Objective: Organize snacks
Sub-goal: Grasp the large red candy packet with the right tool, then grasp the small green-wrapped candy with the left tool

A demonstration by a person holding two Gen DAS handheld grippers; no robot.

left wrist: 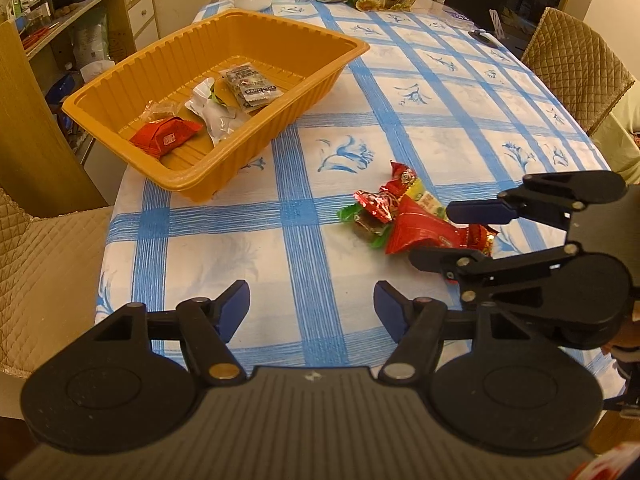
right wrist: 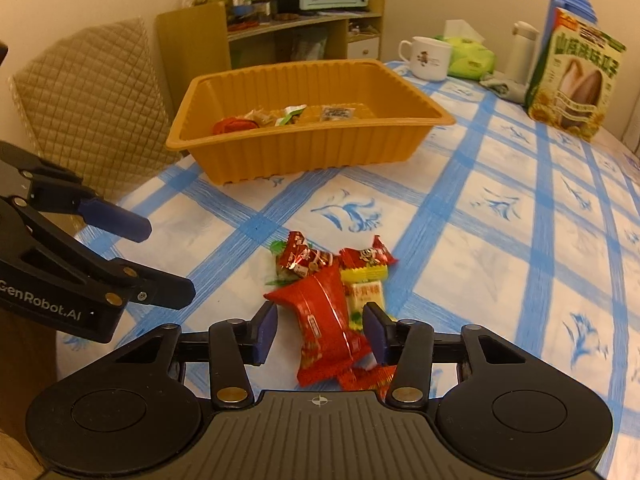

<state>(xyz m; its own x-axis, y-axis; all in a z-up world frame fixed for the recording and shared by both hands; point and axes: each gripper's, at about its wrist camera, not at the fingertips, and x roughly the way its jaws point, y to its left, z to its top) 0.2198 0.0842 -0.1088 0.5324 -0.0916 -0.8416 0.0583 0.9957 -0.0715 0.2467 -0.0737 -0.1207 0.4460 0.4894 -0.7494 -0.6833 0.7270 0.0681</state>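
Right gripper [right wrist: 320,330] jaws parted wide, straddling crinkly red foil packet [right wrist: 326,320], not clamped. Left gripper [left wrist: 312,306] open, empty. Ribbed orange plastic tray [left wrist: 280,120] far left.

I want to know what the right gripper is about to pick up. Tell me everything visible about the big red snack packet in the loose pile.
The big red snack packet is a shiny, crinkled, pillow-shaped foil wrapper with small printed labels. It lies flat on the checked tablecloth, nearest of the loose pile, overlapping a yellow-and-white packet. It sits between the open fingers of the right gripper, not yet clamped.
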